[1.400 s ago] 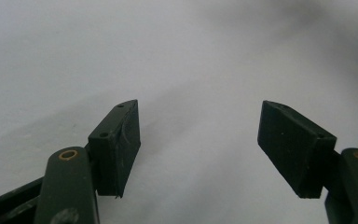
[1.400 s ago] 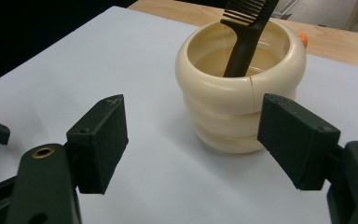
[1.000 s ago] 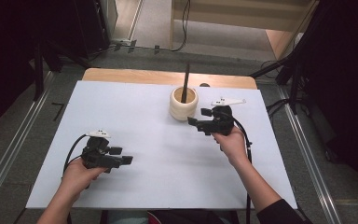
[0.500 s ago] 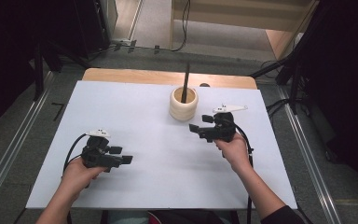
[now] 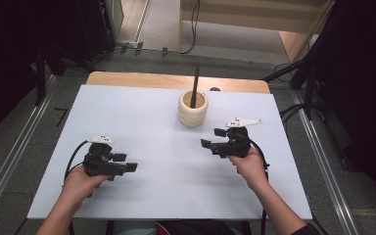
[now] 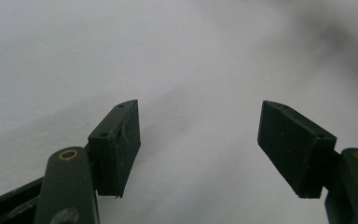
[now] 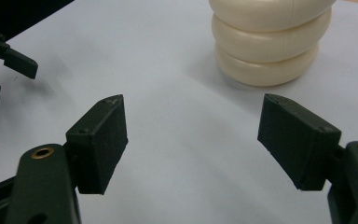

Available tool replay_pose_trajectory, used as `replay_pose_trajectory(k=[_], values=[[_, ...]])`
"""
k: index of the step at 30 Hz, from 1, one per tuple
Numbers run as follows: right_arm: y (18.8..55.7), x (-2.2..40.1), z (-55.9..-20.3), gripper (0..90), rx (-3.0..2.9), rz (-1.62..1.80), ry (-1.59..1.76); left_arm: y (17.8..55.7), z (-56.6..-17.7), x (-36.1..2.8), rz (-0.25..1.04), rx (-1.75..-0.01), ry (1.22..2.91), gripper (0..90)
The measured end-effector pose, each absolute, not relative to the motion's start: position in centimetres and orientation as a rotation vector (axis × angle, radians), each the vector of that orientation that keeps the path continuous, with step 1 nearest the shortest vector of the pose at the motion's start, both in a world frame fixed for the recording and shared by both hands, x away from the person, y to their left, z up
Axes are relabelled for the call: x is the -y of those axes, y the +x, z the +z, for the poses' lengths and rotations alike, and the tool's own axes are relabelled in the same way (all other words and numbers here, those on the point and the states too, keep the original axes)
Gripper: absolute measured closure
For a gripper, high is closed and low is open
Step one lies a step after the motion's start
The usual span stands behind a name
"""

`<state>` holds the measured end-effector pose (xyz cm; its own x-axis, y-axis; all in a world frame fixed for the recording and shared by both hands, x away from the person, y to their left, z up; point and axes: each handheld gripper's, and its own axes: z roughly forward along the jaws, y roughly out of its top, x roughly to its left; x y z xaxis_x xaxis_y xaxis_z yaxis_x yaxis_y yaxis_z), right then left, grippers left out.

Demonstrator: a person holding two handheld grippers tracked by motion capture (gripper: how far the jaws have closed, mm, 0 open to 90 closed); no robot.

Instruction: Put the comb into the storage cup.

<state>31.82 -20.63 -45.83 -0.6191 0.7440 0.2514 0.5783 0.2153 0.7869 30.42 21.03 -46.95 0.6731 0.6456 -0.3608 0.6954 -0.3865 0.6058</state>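
High view first: the cream ribbed holder (image 5: 193,108) stands upright toward the far middle of the white table (image 5: 142,122), with a dark stick (image 5: 195,88) rising out of its mouth and leaning a little toward the far edge. The right gripper (image 5: 211,139) sits near the holder's near-right side, apart from it, its jaws pointing left across the board rather than straight at the holder. The left gripper (image 5: 126,163) rests low on the near left, well apart from the holder and aimed to the right. Right gripper view shows that claw (image 7: 191,135) spread wide with nothing but bare table between the pads, and the holder (image 7: 268,42) lying ahead and off to the right of the gap. Left gripper view shows the other claw (image 6: 198,135) spread just as wide over plain white surface. By my reckoning the right hand is much the nearer and the likelier to go for the holder or the stick. The stick's long axis runs nearly vertical, so the jaws would need to swing toward it and meet it from the side, closing across the shaft above the rim.
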Motion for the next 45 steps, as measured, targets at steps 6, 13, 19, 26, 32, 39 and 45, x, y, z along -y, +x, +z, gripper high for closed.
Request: replay_pose_trajectory(k=[6, 13, 19, 26, 32, 39, 45], values=[[30.9, 20.9, -46.0, 22.1, -2.306, 1.363, 1.267, 30.4, -47.0, -21.0, -0.086, -1.026, 2.128, 30.2], [29.8, 21.4, -46.2, 22.1, -2.318, 1.37, 1.27, 30.4, -47.0, -20.9, -0.088, -1.025, 2.125, 30.2], [29.0, 21.9, -46.5, 22.1, -2.338, 1.372, 1.262, 30.4, -47.0, -20.9, -0.089, -1.02, 2.125, 30.2], [28.2, 22.5, -46.9, 22.0, -2.343, 1.37, 1.263, 30.4, -47.0, -20.8, -0.09, -1.016, 2.123, 30.1], [27.6, 23.1, -47.2, 22.0, -2.343, 1.362, 1.277, 30.3, -46.9, -20.8, -0.088, -1.007, 2.122, 30.2], [26.8, 24.0, -47.4, 22.0, -2.321, 1.362, 1.3, 30.3, -46.8, -20.8, -0.091, -0.999, 2.12, 30.1], [26.1, 24.8, -47.7, 21.9, -2.312, 1.357, 1.319, 30.2, -46.8, -20.7, -0.091, -0.992, 2.121, 30.2]])
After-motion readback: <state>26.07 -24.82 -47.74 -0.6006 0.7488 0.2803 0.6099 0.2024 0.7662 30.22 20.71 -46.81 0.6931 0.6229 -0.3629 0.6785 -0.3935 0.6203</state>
